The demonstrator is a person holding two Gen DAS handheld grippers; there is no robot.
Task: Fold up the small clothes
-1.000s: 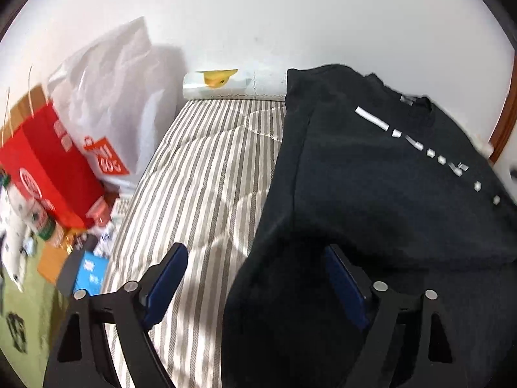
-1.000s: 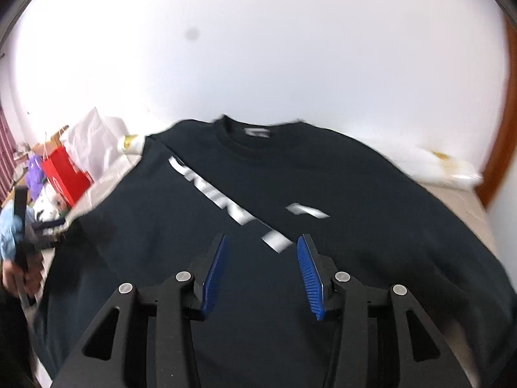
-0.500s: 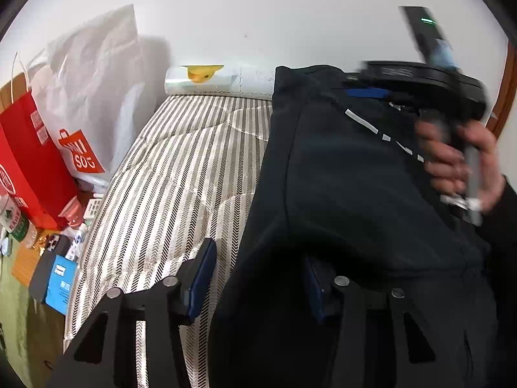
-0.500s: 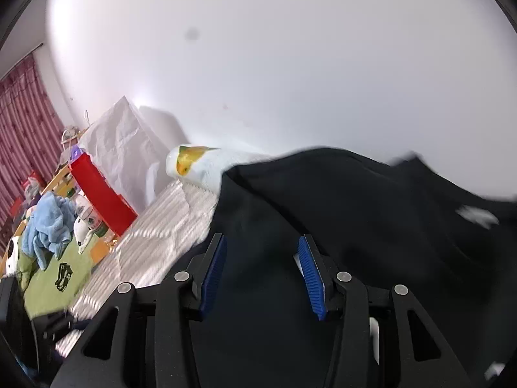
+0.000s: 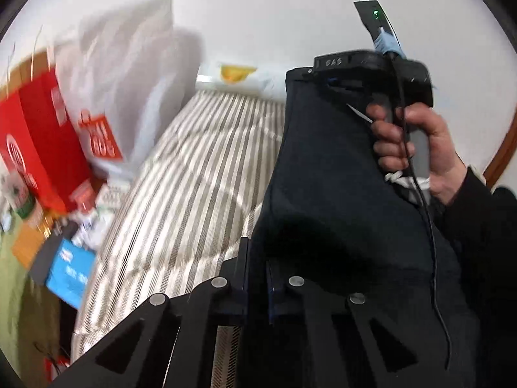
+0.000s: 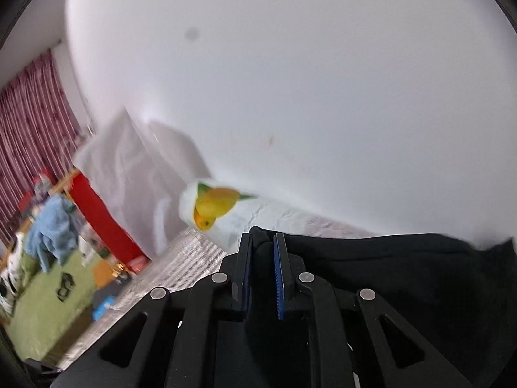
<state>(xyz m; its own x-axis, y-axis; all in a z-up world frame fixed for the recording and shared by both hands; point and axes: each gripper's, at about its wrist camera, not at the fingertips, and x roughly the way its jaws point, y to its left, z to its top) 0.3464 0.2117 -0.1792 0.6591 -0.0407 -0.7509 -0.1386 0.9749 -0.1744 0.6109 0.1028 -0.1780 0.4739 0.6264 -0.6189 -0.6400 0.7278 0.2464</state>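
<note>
1. The black sweatshirt (image 5: 326,174) lies on the striped bed (image 5: 194,168), and its left side is lifted from the mattress between the two tongs.
2. The left tongs (image 5: 257,271) are closed on the lower edge of the sweatshirt; the dark cloth fills the narrow gap between the fingers.
3. The right tongs (image 6: 262,268) are also closed, and they pinch a bunched corner of the cloth at the far end, near the rolled white cover with a yellow fruit print (image 6: 213,207). In the left wrist view the right hand (image 5: 416,148) holds this tool above the upper corner.
4. The cloth looks soft and rather thick. I judge that it is light, not fragile, and that it will sag between the two holds.
5. I think the seam and the hem are the best places to hold, because a doubled layer slips less from the pads.
6. A risk is that only one layer is caught, so the fold may come crooked.
7. A red bag (image 5: 35,135) and a white bag (image 5: 129,74) stand beside the bed, apart from the sweatshirt.
</note>
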